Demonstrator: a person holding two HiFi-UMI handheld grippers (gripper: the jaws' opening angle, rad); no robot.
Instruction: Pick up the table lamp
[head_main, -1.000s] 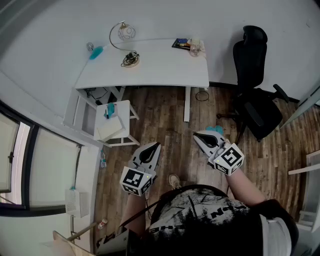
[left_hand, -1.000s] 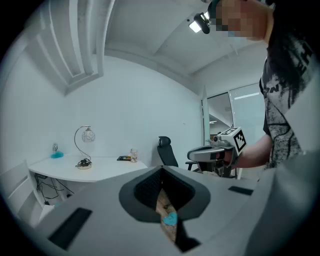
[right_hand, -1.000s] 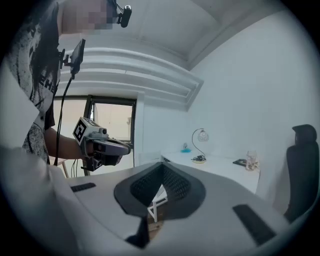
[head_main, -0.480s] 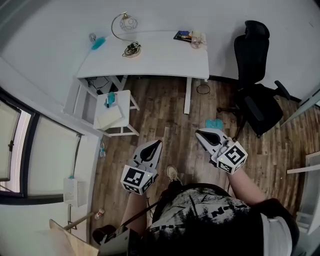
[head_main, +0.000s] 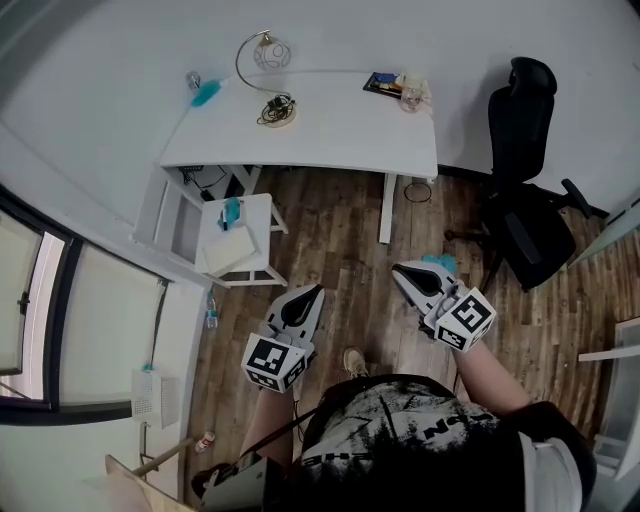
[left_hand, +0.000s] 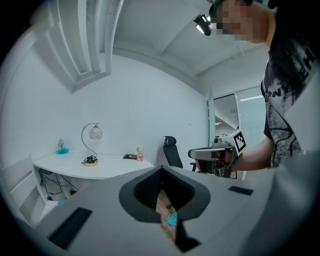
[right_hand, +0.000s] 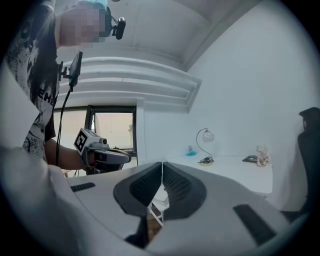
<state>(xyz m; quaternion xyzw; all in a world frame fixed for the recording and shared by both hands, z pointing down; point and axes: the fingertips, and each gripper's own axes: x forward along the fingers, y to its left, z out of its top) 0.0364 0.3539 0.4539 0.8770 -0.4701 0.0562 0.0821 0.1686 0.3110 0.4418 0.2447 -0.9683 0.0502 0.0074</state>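
Observation:
The table lamp (head_main: 262, 62) has an arched metal stem, a small glass globe and a round base with a coiled cord. It stands at the back left of the white desk (head_main: 330, 135), far ahead of both grippers. It also shows small in the left gripper view, lamp (left_hand: 91, 146), and in the right gripper view, lamp (right_hand: 204, 146). My left gripper (head_main: 312, 293) and right gripper (head_main: 400, 270) hover side by side over the wooden floor. Both are shut with nothing held.
A black office chair (head_main: 525, 200) stands right of the desk. A white stool (head_main: 232, 238) with a teal item sits at the desk's left front. A book (head_main: 385, 83), a jar (head_main: 412, 92) and a teal object (head_main: 207, 93) lie on the desk. A window fills the left wall.
The desk and lamp have shifted a little to the right in the head view as the person moves. Both grippers stay shut, side by side over the floor.

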